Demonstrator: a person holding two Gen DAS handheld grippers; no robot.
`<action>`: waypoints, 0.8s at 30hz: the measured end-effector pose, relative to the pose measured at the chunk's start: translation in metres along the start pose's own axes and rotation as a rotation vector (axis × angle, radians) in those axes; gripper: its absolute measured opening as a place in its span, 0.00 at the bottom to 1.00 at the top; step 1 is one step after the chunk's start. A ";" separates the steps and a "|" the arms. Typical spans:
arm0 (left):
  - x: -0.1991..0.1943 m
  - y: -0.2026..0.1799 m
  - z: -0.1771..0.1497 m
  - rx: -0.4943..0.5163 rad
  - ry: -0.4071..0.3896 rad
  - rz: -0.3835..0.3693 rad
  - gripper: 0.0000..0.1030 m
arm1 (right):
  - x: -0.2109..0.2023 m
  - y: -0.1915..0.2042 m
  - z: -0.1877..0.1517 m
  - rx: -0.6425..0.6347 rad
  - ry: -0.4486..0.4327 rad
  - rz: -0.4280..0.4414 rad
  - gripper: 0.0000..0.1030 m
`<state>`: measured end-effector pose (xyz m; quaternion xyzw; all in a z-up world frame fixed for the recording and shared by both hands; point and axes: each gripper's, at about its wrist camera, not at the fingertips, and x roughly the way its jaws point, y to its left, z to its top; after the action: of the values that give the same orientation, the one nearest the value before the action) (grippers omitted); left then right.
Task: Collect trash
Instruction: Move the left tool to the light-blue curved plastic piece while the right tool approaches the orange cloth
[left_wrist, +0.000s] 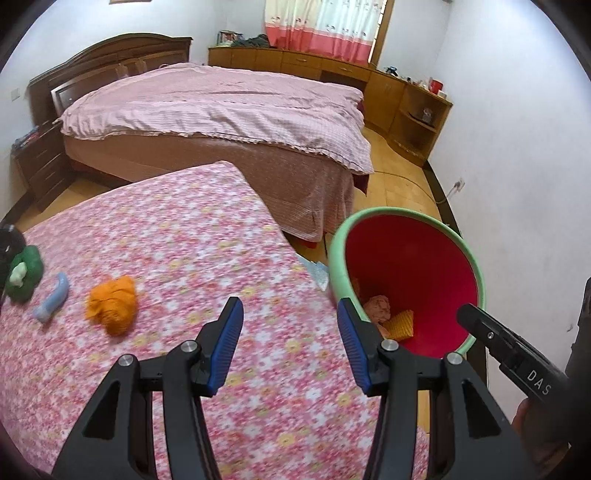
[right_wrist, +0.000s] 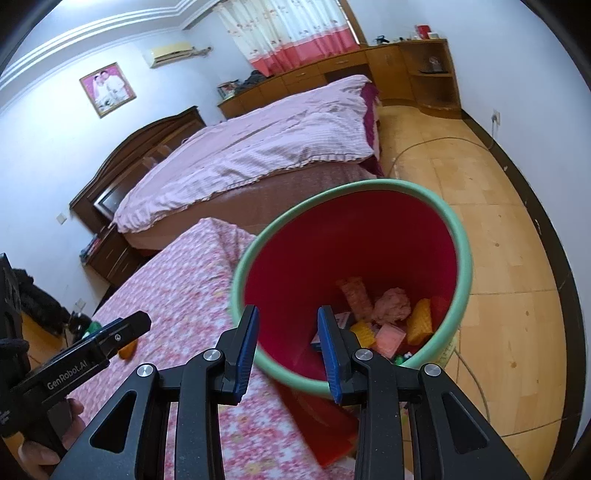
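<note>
Soft daylight — perhaps motion-blurred — fisheye-warped edges

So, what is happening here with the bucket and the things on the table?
A person holds a gripper in each hand and collects trash. Both the left gripper and the right gripper are open and hold nothing. The red bucket beside the table already contains several pieces. An orange crumpled piece, a blue tube and a green item lie on the floral tablecloth.

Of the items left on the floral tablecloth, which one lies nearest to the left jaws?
The crumpled orange paper ball; the pale blue tube and green bundle lie farther left.
</note>
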<state>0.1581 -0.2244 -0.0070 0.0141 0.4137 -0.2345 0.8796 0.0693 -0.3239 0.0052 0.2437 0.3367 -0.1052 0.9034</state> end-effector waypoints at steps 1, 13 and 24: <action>-0.003 0.004 -0.001 -0.005 -0.003 0.005 0.51 | -0.001 0.004 -0.001 -0.006 0.000 0.003 0.32; -0.044 0.079 -0.010 -0.062 -0.052 0.126 0.51 | 0.016 0.056 -0.013 -0.049 0.024 0.069 0.38; -0.061 0.169 -0.012 -0.120 -0.066 0.289 0.51 | 0.038 0.110 -0.019 -0.144 0.069 0.101 0.44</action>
<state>0.1882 -0.0471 0.0012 0.0132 0.3917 -0.0807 0.9164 0.1258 -0.2208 0.0081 0.1980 0.3617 -0.0267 0.9106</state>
